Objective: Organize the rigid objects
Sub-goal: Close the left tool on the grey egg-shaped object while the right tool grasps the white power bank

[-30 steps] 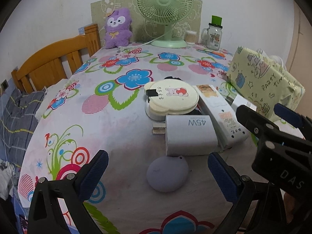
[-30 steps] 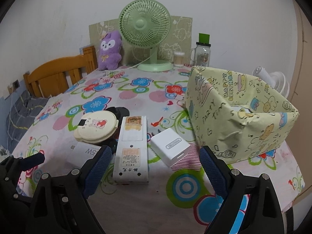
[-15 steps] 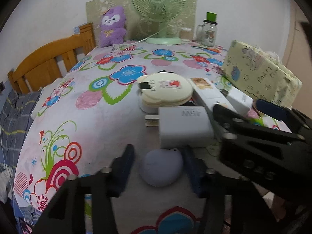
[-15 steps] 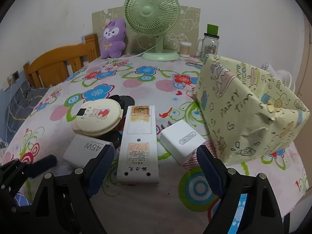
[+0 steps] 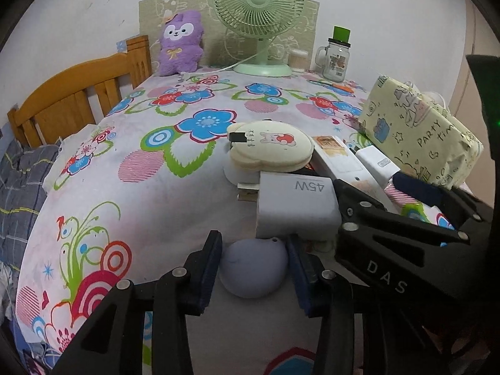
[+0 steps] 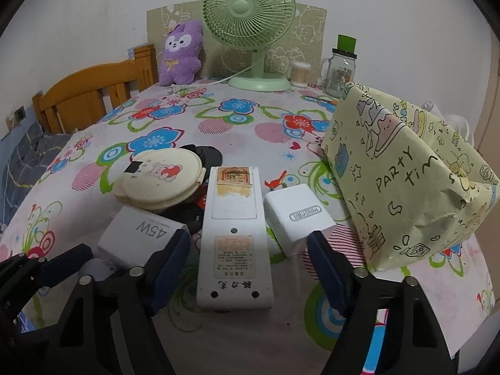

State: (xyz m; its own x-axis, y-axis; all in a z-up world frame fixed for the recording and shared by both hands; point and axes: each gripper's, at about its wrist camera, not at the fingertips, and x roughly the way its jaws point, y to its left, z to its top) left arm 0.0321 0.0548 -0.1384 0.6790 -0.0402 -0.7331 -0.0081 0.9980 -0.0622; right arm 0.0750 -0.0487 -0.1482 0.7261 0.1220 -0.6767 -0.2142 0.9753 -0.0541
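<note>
My left gripper is shut on a small lavender round object that rests on the flowered tablecloth. Just beyond it lies a white 45W charger, then a cream round case. My right gripper is open, its fingers on either side of the near end of a long white power strip. A smaller white charger lies right of the strip. In the right wrist view the 45W charger lies left of the strip. The right gripper also shows in the left wrist view.
A box wrapped in yellow party paper stands at the right. A green fan, a purple plush, a cotton-swab tub and a glass jar mug stand along the back. A wooden headboard is at the left.
My left gripper has moved forward and closed from wide open onto the lavender object. My right gripper has moved closer to the power strip and narrowed somewhat around its near end.
</note>
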